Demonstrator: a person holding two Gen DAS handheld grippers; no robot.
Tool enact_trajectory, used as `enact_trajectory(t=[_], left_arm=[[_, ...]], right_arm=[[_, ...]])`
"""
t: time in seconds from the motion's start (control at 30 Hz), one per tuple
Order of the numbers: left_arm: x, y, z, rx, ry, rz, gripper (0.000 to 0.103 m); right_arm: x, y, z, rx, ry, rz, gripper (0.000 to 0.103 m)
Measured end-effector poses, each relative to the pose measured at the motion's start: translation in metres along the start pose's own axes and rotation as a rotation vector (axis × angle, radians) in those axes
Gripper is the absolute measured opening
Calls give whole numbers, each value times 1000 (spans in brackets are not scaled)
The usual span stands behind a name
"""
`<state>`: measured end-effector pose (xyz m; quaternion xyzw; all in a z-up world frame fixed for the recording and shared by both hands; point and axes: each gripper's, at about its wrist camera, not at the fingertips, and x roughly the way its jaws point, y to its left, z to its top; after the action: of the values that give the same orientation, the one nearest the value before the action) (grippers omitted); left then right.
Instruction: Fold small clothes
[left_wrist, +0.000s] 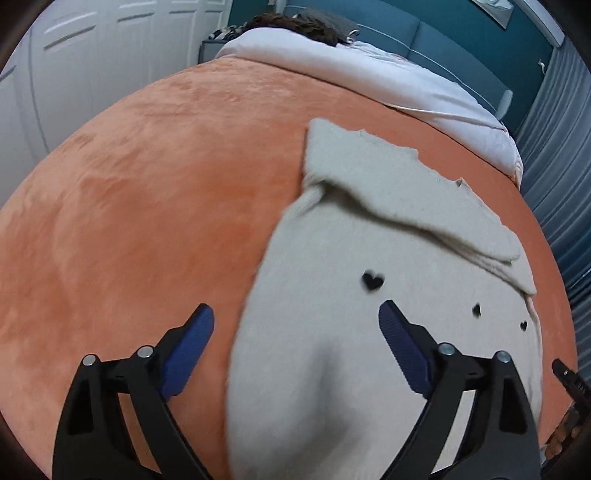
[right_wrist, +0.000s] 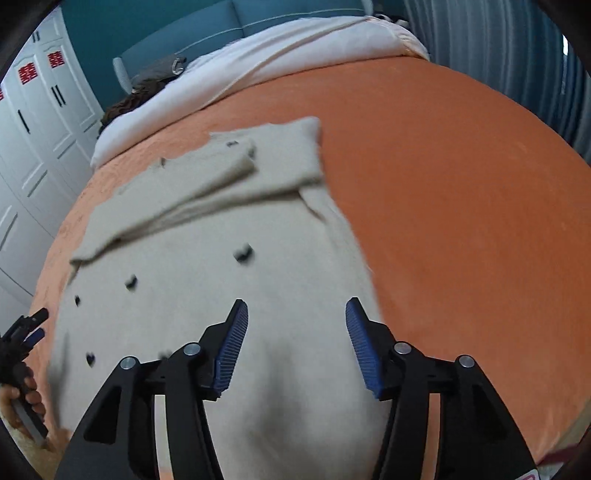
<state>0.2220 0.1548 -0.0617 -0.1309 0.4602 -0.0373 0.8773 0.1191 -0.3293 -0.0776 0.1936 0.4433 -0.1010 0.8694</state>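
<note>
A small beige knit sweater (left_wrist: 332, 314) with black heart buttons (left_wrist: 372, 280) lies flat on an orange blanket (left_wrist: 147, 203). Its sleeves are folded across the chest. My left gripper (left_wrist: 295, 332) is open and empty, hovering over the sweater's left edge near the hem. The sweater also shows in the right wrist view (right_wrist: 221, 277), with my right gripper (right_wrist: 295, 325) open and empty above its right hem edge. The left gripper shows at the left edge of the right wrist view (right_wrist: 26, 332), held by a hand.
The orange blanket (right_wrist: 461, 203) covers a bed. A white duvet (left_wrist: 388, 74) is bunched at the far end by a teal headboard (left_wrist: 443, 33). White wardrobe doors (right_wrist: 33, 122) stand to one side, a ribbed curtain (left_wrist: 554, 166) on the other.
</note>
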Motion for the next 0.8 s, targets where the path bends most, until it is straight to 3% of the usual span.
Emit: enact_trajectory(t=[0.1,0.17,0.23,0.33,0.4,0.43,0.47,0.5,0.53,0.57,0.63,0.8], left_arm=[[-18,42,-46,-155,93,-53,90],[-30,56,-70,-248,84,-106,90],[-38,49,-79,-260,74,-135,94],[-32,31,-83,-254,108,-183,94],[-25,19,-82,-230,121,-171,93],[-22,14,-79,-212,129,-159,83],[-19,9,-75,-199,144,-158,62],[-16,5,-71,-180,168,-151,51],[-14,3,-68,-169,184,-150,20],[-14,2,-65,-166,208,-170,10],[-24,4,-60,-198,216,-192,9],[-88,6,-61,-119,165,-214,6]], right_arm=[[-3,-33,-48,118,113,92,63],[-6,-33,-75,147,147,123,64],[-9,-23,-85,120,95,129,71],[4,-7,-82,148,91,212,72],[9,-3,-79,162,84,217,72],[7,-4,-78,168,79,212,66],[9,1,-73,180,83,232,58],[9,-1,-71,194,97,252,34],[11,0,-67,208,120,268,15],[12,2,-63,218,137,279,15],[-1,5,-56,192,115,274,12],[-67,17,-50,-3,55,232,10]])
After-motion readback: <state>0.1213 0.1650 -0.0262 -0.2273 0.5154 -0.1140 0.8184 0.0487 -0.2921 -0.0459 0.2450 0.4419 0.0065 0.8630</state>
